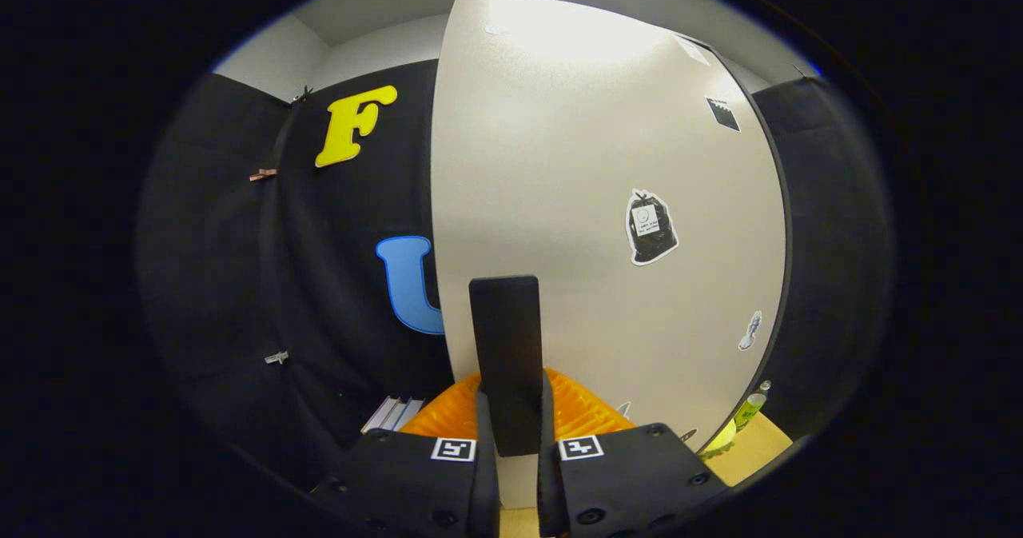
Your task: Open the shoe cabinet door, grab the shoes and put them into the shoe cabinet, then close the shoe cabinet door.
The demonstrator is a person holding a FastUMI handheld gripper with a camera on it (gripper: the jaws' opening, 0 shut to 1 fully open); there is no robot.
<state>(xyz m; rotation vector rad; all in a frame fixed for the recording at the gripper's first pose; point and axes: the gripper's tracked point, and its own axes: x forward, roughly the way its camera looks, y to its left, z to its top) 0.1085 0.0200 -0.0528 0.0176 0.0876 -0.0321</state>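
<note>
Gripper (518,434) fingers clamped (on door handle (505,354)).

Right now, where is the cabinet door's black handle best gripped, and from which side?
Grip its lower half from the front: the flat upright handle stands proud of the door, and the gripper fingers already flank its narrow sides there.

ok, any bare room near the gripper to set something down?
One bare wooden patch right of the gripper, bordered by the white door, a green bottle and a yellow item. Ahead is crowded: orange ribbed item, flat stack left of it. The gripper is shut on the black handle.
</note>
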